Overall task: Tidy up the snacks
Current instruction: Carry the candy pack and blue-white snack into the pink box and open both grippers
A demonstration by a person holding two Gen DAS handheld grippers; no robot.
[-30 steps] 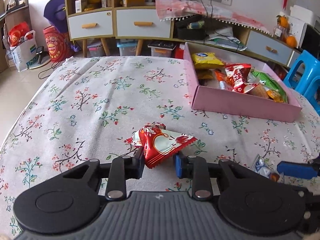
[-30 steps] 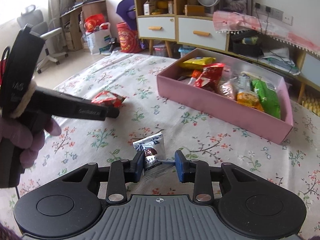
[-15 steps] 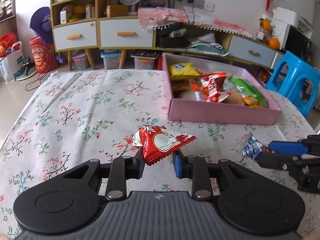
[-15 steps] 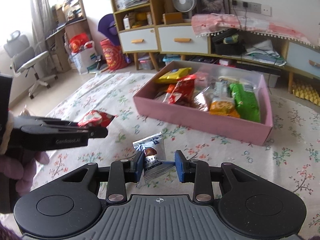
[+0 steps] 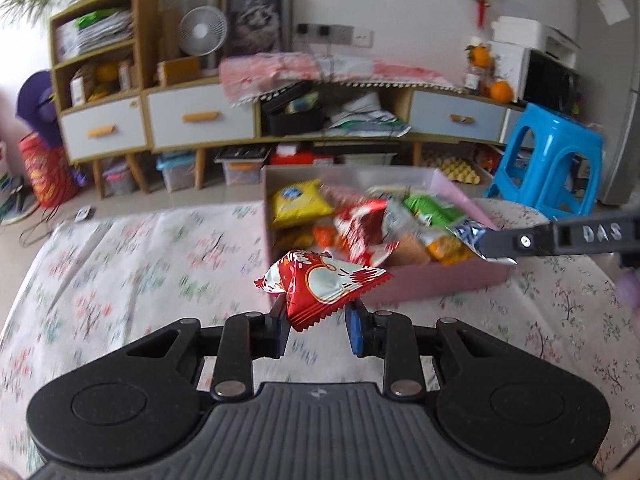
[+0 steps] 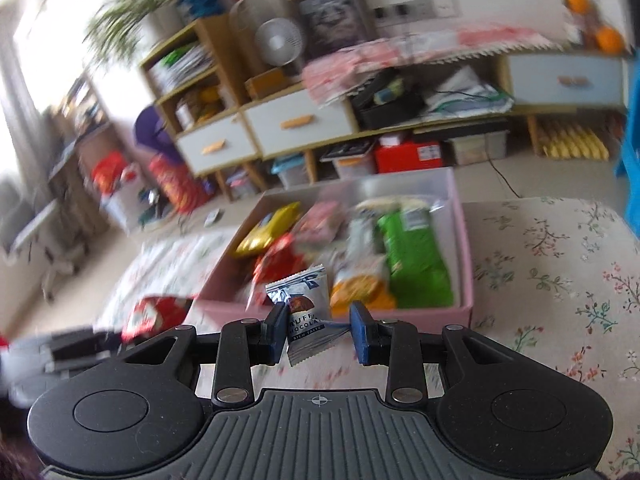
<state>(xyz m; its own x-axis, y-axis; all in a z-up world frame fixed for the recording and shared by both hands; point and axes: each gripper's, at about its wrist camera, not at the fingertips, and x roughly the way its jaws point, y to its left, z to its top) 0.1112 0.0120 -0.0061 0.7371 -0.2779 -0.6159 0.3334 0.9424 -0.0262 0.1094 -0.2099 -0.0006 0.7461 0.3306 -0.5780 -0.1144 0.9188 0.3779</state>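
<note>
- You're pinching the red snack packet (image 5: pixel 320 286) in the left tongs (image 5: pixel 318 330), pads pressed on its near corner, and it's hanging clear of the bench (image 5: pixel 132 272), just short of the pink box (image 5: pixel 432 282).
- Your right tongs (image 6: pixel 320 330) are clamping the silver-blue chocolate packet (image 6: pixel 306 308) by its lower edge, right at the box's near wall.
- You're heading both packets to the box, by the look of it; carry each fully past the near wall before you ease off, so it's dropping inside and not catching on the rim.
- Aim the red one for the nearer left part, where the pile looks lower; the middle is heaped with a red bag (image 5: pixel 366 232) and an orange bag (image 6: pixel 360 288).
- Keep the two tongs apart over the box; in the left view the right tool is crossing in from the right.
- Writing: the silver packet is showing "…UFF…", "CHOCOLAT…" and "RICH TASTE"; the right tool's arm (image 5: pixel 600 234) reads "DAS". The red packet's print is too blurred to read.
</note>
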